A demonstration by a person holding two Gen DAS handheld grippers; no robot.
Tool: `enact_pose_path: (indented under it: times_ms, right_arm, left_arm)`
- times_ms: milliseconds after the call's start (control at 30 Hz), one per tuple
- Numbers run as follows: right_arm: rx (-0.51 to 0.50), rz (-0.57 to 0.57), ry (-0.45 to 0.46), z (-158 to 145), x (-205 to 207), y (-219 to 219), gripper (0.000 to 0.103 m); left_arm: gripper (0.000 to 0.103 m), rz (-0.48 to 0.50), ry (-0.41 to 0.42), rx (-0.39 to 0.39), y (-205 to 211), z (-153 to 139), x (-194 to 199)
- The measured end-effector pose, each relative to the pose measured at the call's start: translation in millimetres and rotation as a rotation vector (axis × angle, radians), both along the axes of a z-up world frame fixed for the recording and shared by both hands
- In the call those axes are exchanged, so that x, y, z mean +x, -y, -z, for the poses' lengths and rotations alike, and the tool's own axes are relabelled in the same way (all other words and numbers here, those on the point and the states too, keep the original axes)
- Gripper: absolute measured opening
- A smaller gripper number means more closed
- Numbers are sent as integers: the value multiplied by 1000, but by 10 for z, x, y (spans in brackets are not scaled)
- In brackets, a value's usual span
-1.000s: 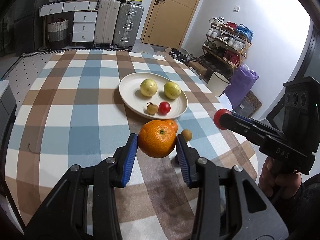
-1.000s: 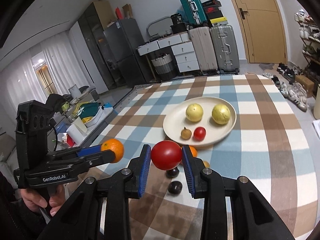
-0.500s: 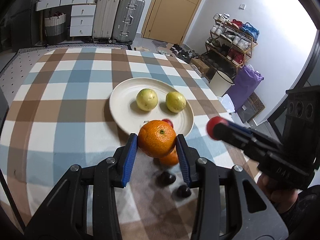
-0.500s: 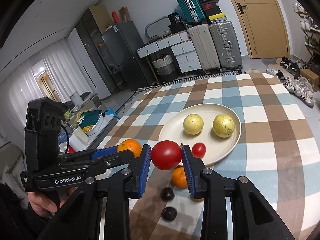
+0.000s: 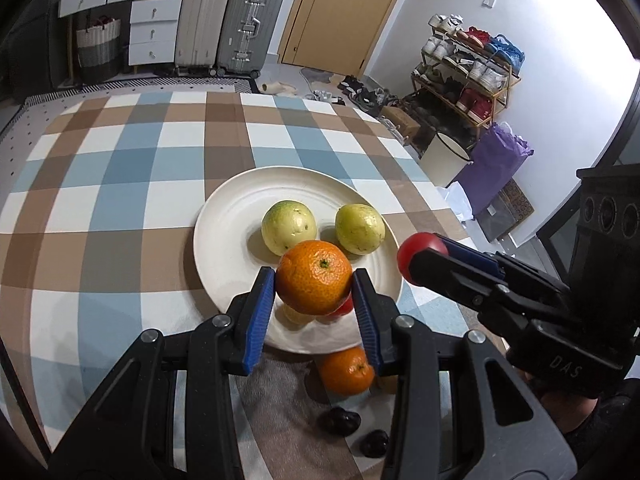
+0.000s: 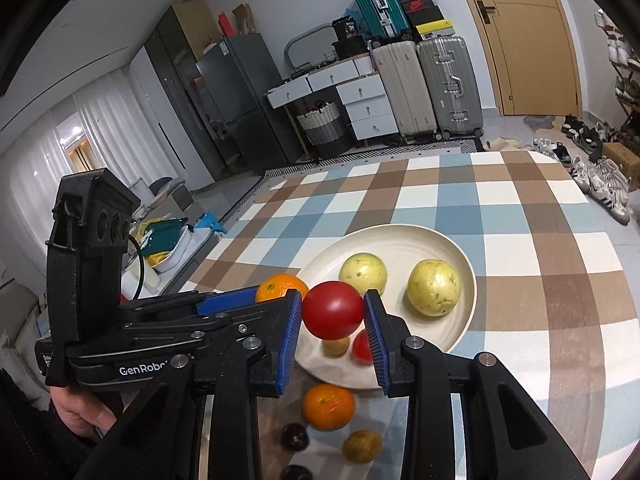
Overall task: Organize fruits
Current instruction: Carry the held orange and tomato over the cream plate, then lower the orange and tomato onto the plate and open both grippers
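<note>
My left gripper (image 5: 314,282) is shut on an orange (image 5: 314,282) and holds it above the near part of the cream plate (image 5: 228,236). My right gripper (image 6: 332,314) is shut on a red tomato (image 6: 332,314) over the plate's (image 6: 404,240) near left rim. Two yellow-green guavas (image 5: 289,226) (image 5: 360,229) lie on the plate, with a small red tomato (image 6: 362,346) and a small brown fruit (image 6: 335,347) near its front edge. On the cloth before the plate lie a second orange (image 6: 328,406), a brown fruit (image 6: 361,445) and two dark fruits (image 6: 294,437).
The table wears a blue, brown and white check cloth (image 5: 120,168). Beyond its far edge stand suitcases (image 5: 250,24) and drawers. A shoe rack (image 5: 468,72) and purple bag (image 5: 494,168) sit to the right of the table.
Both grippers moved forward toward the plate with their fruits still held. The plate now sits closer and larger in both views, and the loose fruits have slid under the jaws.
</note>
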State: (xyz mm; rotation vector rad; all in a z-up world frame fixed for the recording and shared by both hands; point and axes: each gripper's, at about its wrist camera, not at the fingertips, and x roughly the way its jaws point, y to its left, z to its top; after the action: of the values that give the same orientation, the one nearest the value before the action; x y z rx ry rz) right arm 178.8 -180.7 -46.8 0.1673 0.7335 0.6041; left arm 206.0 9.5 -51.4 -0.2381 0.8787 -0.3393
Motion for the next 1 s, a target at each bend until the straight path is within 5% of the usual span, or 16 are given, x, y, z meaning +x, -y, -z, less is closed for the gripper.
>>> enact_pose_path:
  times_ms: [800, 1000]
  right_arm:
    - [-6, 30, -91, 368, 409, 59, 33]
    - [24, 46, -69, 331, 392, 139, 48]
  left_arm:
    - [36, 48, -38, 4, 195, 259, 330]
    - [36, 51, -13, 6, 198, 210, 305]
